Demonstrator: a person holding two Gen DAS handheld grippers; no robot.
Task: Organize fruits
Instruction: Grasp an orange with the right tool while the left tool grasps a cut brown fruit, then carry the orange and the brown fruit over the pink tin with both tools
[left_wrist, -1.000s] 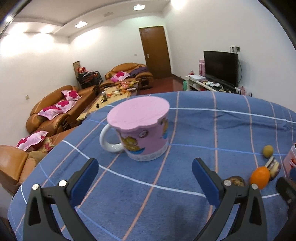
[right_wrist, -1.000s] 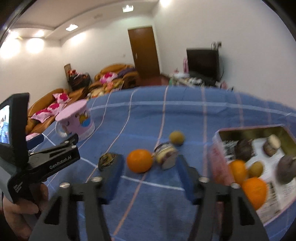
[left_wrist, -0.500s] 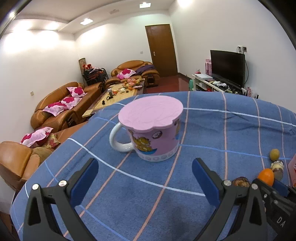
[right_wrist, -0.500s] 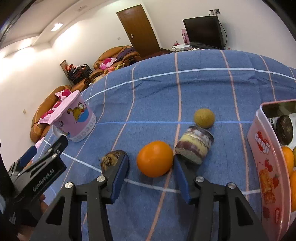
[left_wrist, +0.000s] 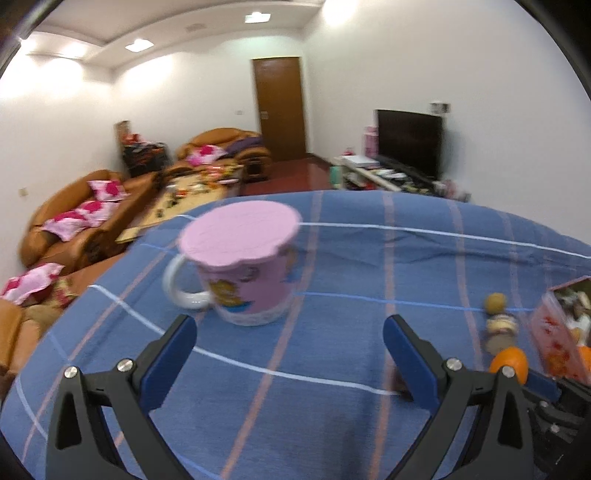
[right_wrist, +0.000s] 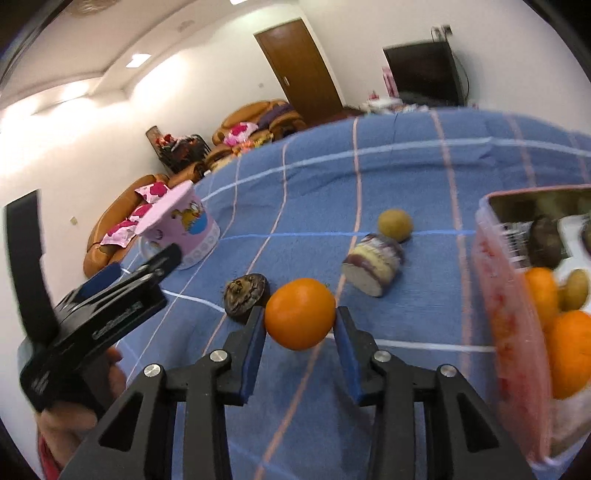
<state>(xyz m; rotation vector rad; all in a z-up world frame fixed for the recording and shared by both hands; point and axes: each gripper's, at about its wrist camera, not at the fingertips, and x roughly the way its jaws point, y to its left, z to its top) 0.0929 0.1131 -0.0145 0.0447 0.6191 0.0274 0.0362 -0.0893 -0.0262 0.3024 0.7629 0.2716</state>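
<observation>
An orange lies on the blue checked tablecloth between the blue pads of my right gripper. Its jaws are closing and both pads touch the orange's sides. Just behind it sit a dark round fruit, a cut purple-skinned piece and a small yellow-brown fruit. At the right stands a pink tin box holding several fruits. My left gripper stands open over bare cloth, short of a pink lidded mug. In its view the orange shows at the lower right.
The mug stands at the left of the table, beside the left gripper's body, which a hand holds. The table edge drops off behind the mug toward brown sofas. Open cloth stretches toward the far edge.
My right gripper moved in on the orange and its jaws narrowed until the pads met its sides. The left gripper turned slightly and stayed open; the box came into its view.
</observation>
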